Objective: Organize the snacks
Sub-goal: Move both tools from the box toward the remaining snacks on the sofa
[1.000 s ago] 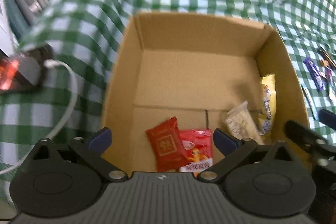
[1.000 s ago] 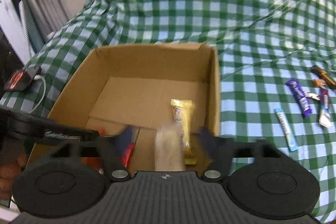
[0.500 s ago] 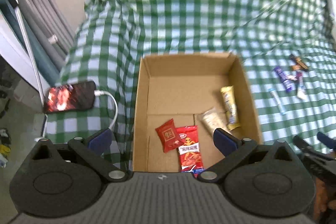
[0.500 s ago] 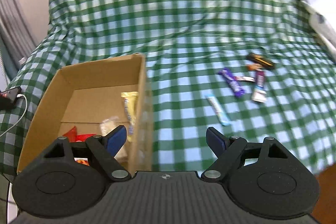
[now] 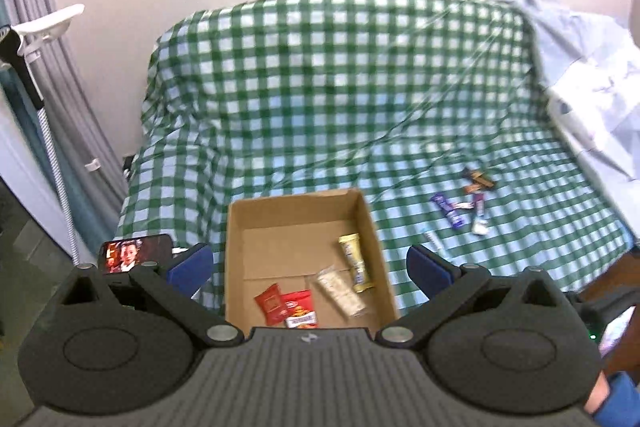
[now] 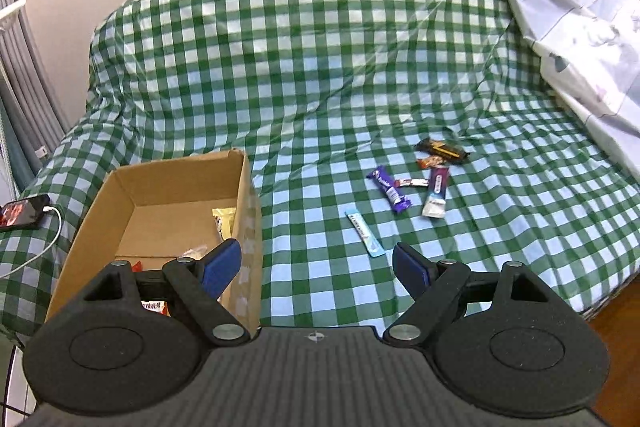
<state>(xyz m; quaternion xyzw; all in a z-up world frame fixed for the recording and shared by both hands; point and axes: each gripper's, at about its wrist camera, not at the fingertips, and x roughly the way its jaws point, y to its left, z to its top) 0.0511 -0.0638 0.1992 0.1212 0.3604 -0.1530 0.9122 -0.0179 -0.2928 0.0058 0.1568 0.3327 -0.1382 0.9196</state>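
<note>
An open cardboard box (image 5: 232, 267) (image 6: 96, 211) sits on the green checked bed. It holds a gold bar (image 5: 356, 263), a pale clear packet (image 5: 340, 293), a red packet (image 5: 272, 303) and a red-and-white packet (image 5: 298, 313). Several loose snacks lie on the cover to its right: a light blue stick (image 6: 364, 233), a purple bar (image 6: 392, 193), a purple-and-white packet (image 6: 436, 195), a dark bar (image 6: 440, 149). My left gripper (image 5: 308, 269) is open and empty, high above the box. My right gripper (image 6: 316, 267) is open and empty, above the box's right wall.
A phone (image 5: 134, 253) with a lit screen and white cable lies on the bed left of the box. A pale blue sheet (image 6: 580, 27) is heaped at the far right. A wall stands behind the bed, curtains at the left, wood floor (image 6: 616, 323) at the lower right.
Both grippers have pulled back and up from the box. The pale packet that blurred between the right fingers now lies in the box. The right gripper has swung right toward the loose snacks.
</note>
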